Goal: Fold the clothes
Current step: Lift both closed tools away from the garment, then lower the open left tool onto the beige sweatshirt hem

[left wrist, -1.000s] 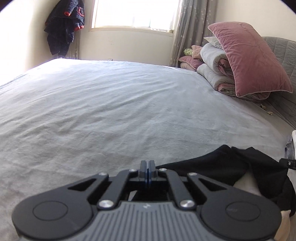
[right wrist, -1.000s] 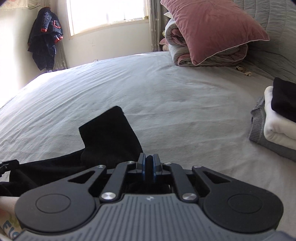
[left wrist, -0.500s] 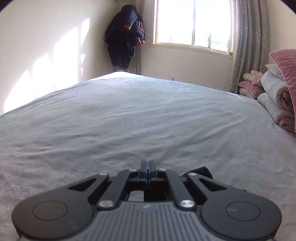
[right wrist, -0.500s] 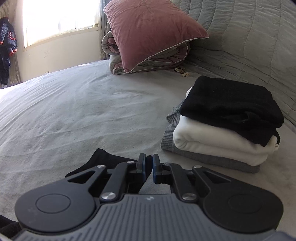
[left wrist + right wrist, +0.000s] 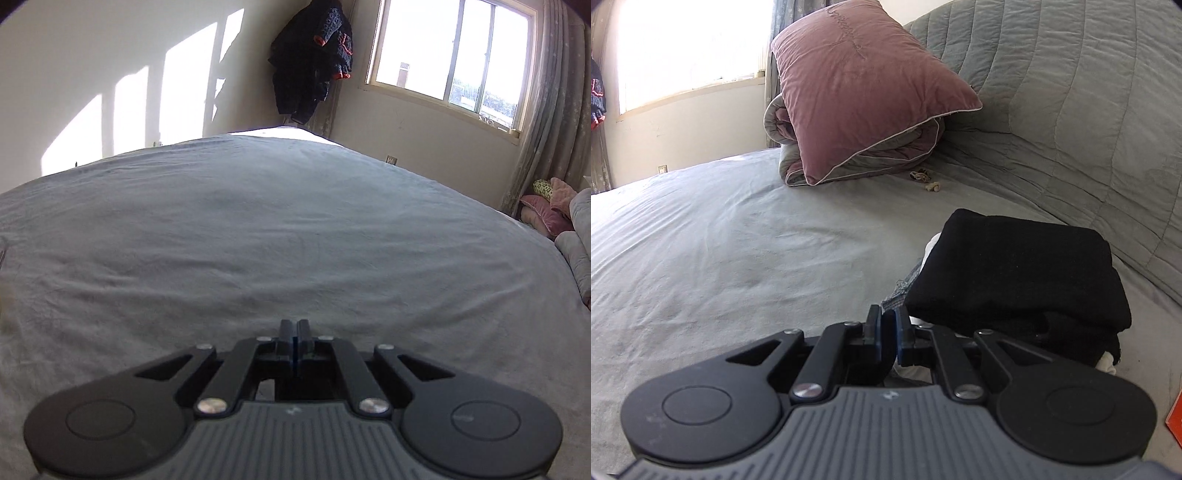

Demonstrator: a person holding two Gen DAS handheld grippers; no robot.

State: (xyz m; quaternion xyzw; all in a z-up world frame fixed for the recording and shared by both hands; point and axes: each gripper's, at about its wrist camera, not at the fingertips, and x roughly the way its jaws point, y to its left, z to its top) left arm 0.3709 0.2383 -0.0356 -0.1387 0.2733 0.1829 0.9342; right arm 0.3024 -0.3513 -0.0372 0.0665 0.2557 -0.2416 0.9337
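My right gripper (image 5: 887,325) is shut on a fold of black cloth, which shows dark between its blue pads and under the fingers. It sits just left of a stack of folded clothes with a black garment (image 5: 1019,273) on top, white (image 5: 1106,363) and grey (image 5: 905,280) layers beneath. My left gripper (image 5: 294,332) is shut, with dark cloth under its fingers; whether it pinches that cloth is hidden. It hovers low over the grey bed sheet (image 5: 258,229).
A pink pillow (image 5: 864,85) lies on a rolled grey quilt at the quilted headboard (image 5: 1071,92). Small scraps (image 5: 925,179) lie near it. A dark jacket (image 5: 314,62) hangs in the corner by the window (image 5: 450,55). An orange object (image 5: 1174,421) shows at right.
Both grippers swung outward: the left view turned left toward the corner and the black garment left its sight; the right view turned right, bringing the folded stack close.
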